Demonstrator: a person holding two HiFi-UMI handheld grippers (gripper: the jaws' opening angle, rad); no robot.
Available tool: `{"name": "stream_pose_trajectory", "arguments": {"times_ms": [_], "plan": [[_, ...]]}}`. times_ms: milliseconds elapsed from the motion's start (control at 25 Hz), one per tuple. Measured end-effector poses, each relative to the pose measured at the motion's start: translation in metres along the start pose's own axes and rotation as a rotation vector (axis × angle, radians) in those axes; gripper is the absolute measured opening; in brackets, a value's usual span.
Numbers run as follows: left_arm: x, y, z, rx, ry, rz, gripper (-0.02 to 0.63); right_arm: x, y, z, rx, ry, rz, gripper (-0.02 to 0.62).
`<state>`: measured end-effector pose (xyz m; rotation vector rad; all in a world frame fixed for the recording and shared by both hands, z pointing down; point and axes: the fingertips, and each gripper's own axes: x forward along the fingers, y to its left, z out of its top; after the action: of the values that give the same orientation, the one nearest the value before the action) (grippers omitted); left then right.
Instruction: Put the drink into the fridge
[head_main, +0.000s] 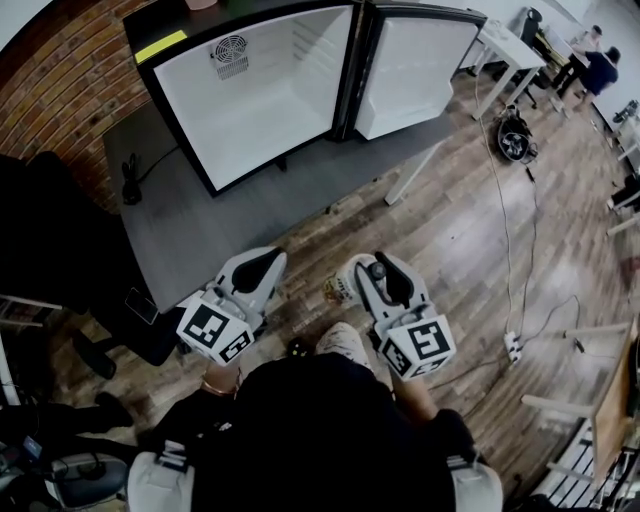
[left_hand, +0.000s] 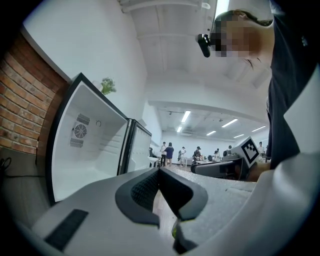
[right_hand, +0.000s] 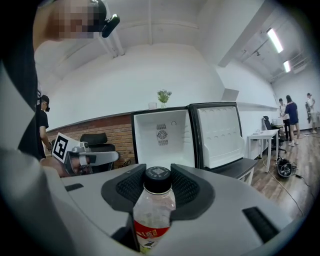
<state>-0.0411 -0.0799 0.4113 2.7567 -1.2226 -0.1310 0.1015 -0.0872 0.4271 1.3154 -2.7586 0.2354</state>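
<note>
The drink is a clear bottle (right_hand: 154, 210) with a black cap and a red label. My right gripper (right_hand: 158, 184) is shut on it just below the cap. In the head view the bottle (head_main: 338, 289) sticks out at the left side of the right gripper (head_main: 374, 270), low over the wood floor. The small fridge (head_main: 260, 95) stands on a dark table (head_main: 210, 225) ahead, with its door (head_main: 415, 75) swung wide and its white inside bare. My left gripper (head_main: 262, 264) hangs beside the right one. Its pads meet with nothing between them (left_hand: 159, 172).
A black office chair (head_main: 60, 230) stands left of the table. White desks (head_main: 510, 50), people and a cable with a power strip (head_main: 514, 346) are off to the right on the wood floor. A small plant (right_hand: 163, 96) sits on top of the fridge.
</note>
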Motion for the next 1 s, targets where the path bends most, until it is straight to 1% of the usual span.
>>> {"name": "stream_pose_trajectory", "arguments": {"times_ms": [160, 240, 360, 440, 720, 880, 1000], "plan": [[0.008, 0.016, -0.005, -0.011, 0.007, 0.034, -0.003, 0.024, -0.012, 0.002, -0.011, 0.014, 0.030, 0.147], [0.011, 0.030, -0.002, -0.009, 0.002, 0.069, -0.003, 0.042, -0.017, 0.006, -0.017, 0.018, 0.056, 0.148], [0.014, 0.054, 0.007, -0.003, -0.014, 0.160, -0.003, 0.074, -0.023, 0.014, -0.027, 0.024, 0.139, 0.147], [0.020, 0.068, 0.012, 0.001, -0.019, 0.205, -0.003, 0.096, -0.029, 0.021, -0.030, 0.024, 0.186, 0.147], [0.044, 0.109, 0.024, 0.018, -0.034, 0.327, -0.003, 0.160, -0.048, 0.033, -0.040, 0.038, 0.325, 0.147], [0.053, 0.128, 0.027, 0.018, -0.032, 0.391, -0.003, 0.186, -0.057, 0.039, -0.045, 0.043, 0.382, 0.147], [0.065, 0.138, 0.032, 0.025, -0.036, 0.424, -0.003, 0.202, -0.064, 0.047, -0.048, 0.043, 0.424, 0.147]]}}
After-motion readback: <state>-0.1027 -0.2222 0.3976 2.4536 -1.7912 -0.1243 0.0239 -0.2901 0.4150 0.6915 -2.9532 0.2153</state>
